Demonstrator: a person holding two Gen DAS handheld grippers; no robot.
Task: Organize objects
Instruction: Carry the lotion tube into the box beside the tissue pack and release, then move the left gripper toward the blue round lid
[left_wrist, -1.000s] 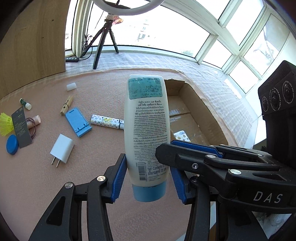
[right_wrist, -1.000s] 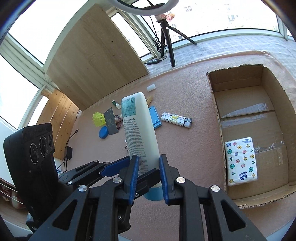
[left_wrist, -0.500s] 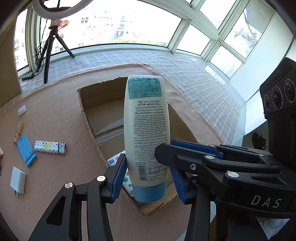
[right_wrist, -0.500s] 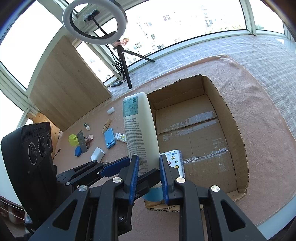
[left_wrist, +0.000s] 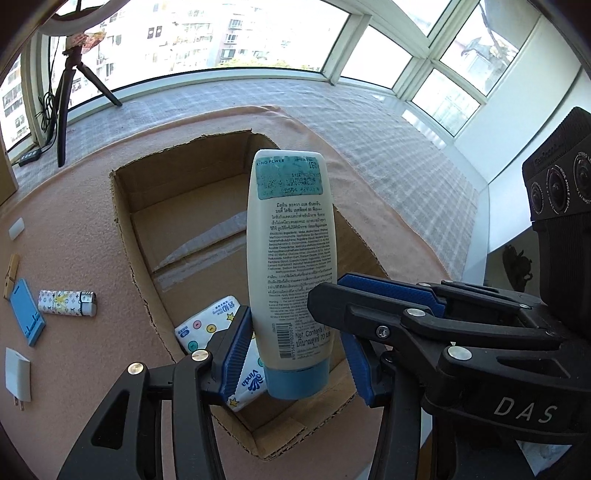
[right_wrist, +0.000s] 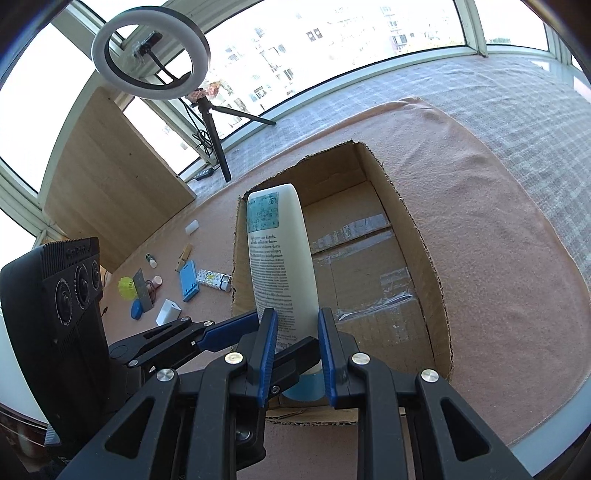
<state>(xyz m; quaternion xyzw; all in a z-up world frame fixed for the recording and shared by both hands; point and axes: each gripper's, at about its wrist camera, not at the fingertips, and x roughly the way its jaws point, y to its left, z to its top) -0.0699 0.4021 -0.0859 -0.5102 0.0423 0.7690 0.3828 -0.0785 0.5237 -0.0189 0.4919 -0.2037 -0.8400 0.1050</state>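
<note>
Covering the sill, a pink blanket (right_wrist: 461, 206) meets curved windows (left_wrist: 258, 33).

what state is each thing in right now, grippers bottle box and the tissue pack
left gripper: jaws just opening, right pad off the bottle
right gripper: shut on the lotion bottle
lotion bottle: held cap-down over the box
cardboard box: open-topped
tissue pack: lying flat inside the box

cardboard box (right_wrist: 439, 306) far half free, tissue pack (left_wrist: 207, 328) near corner
</note>
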